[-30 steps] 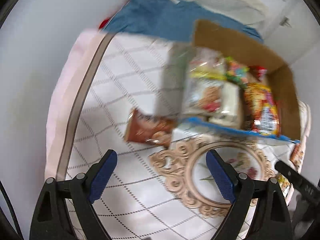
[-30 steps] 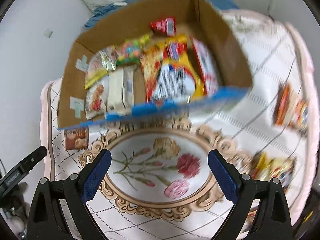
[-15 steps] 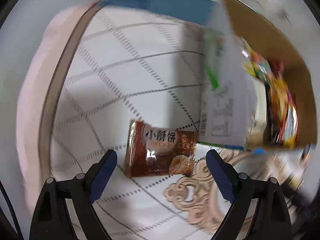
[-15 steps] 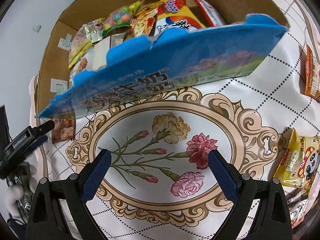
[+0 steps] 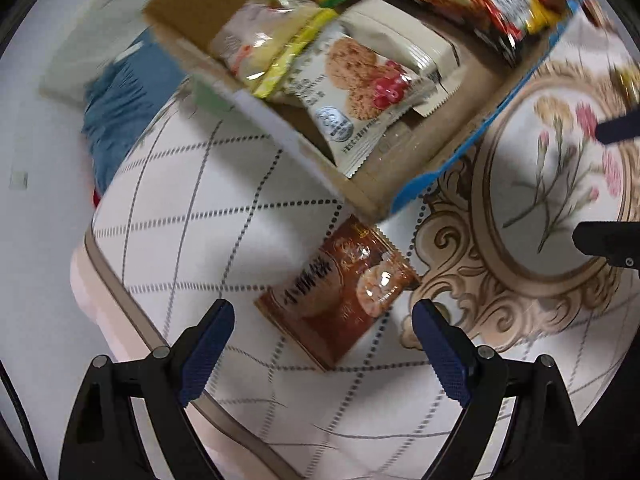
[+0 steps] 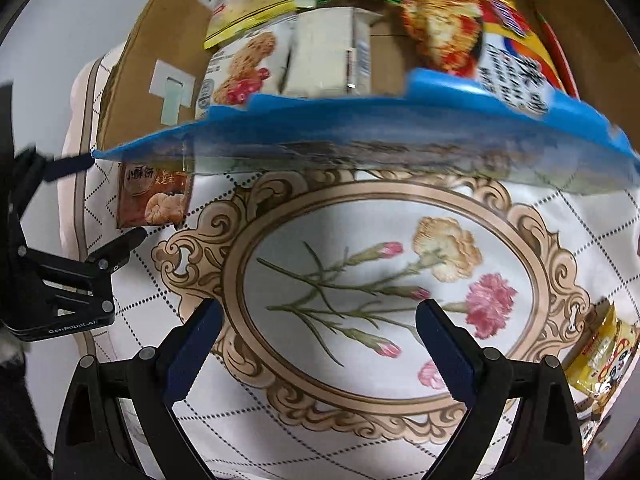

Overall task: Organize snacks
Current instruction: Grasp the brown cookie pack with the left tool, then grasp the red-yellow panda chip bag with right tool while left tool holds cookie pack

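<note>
A brown biscuit packet [image 5: 336, 292] lies flat on the checked tablecloth [image 5: 208, 216], just outside the corner of the cardboard box [image 5: 404, 168]. My left gripper [image 5: 320, 344] hangs open right above the packet, whose near end sits between the blue pads without touching them. The box has a blue front wall [image 6: 360, 148] and holds several snack packets, among them a cookie pack [image 5: 352, 92]. My right gripper [image 6: 318, 332] is open and empty over the flower medallion [image 6: 380, 280], in front of the box. From the right wrist, the brown packet [image 6: 154, 196] shows at the left.
A yellow panda packet [image 6: 600, 356] lies at the tablecloth's right edge. The pink-trimmed table edge [image 5: 108, 280] runs close to the left gripper, with white floor beyond. A blue cloth [image 5: 112, 120] lies behind the table.
The left gripper has rolled and dropped toward the brown packet, which now sits between its fingers. The right gripper has moved closer to the box's blue wall. Both stayed open.
</note>
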Motion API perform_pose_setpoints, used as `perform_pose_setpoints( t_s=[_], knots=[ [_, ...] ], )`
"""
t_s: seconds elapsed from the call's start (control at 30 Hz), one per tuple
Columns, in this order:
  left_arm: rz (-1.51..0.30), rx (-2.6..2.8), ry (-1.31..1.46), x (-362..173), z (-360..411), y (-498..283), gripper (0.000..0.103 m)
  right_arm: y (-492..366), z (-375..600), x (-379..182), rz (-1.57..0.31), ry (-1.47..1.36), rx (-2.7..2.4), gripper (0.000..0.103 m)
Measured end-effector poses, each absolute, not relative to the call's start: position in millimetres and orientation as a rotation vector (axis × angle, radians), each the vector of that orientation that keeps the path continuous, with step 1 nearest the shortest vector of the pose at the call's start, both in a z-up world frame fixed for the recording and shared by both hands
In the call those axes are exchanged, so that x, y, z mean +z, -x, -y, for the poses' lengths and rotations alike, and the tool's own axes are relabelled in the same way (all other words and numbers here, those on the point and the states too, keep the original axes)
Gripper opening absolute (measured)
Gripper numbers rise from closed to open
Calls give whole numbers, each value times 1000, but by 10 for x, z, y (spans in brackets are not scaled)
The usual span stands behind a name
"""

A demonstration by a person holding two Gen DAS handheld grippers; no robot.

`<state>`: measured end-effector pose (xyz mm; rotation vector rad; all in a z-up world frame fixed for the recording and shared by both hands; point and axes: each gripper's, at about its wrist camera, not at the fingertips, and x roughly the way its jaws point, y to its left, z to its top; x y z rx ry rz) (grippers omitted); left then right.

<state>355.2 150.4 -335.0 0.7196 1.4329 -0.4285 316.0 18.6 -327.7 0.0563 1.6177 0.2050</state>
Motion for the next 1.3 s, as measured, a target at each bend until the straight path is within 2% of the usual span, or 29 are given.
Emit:
perform_pose_setpoints(
  t_s=[0.27, 0.37, 0.43, 0.47, 0.5, 0.8, 1.1, 1.3],
  knots=[
    [-1580, -614, -845, -3839, -1280, -3564, 91, -3133, -283, -3367, -1627, -58, 184, 99],
    [-1576, -622, -771, -3860, -1202, -3648, 91, -3096, -251, -3397, -1627, -72, 171, 99],
    [-1560, -611, -704, -3818, -1197, -3691, 78, -3062, -204, -3392, -1626, -84, 168, 99],
    [-1548, -593, -671, -3791, -1185, -3705, 62, -3046, -179, -3387, -1624, -93, 165, 99],
    [-1547, -575, -649, -3788, -1200, -3749, 57, -3033, -155, -3378, -1621, -102, 161, 99],
    [-1569, -448, -457, -3684, -1032, -3246, 54, -2801, 265, -3044, -1531, -178, 137, 99],
    [-1641, -215, -44, -3564, -525, -2626, 54, -2487, 1641, -2696, -1431, -224, -44, 99],
    [-1583, -168, -53, -3505, 78, -2247, 54, -2117, 2614, -2608, -1460, -184, -188, 99]
  ],
)
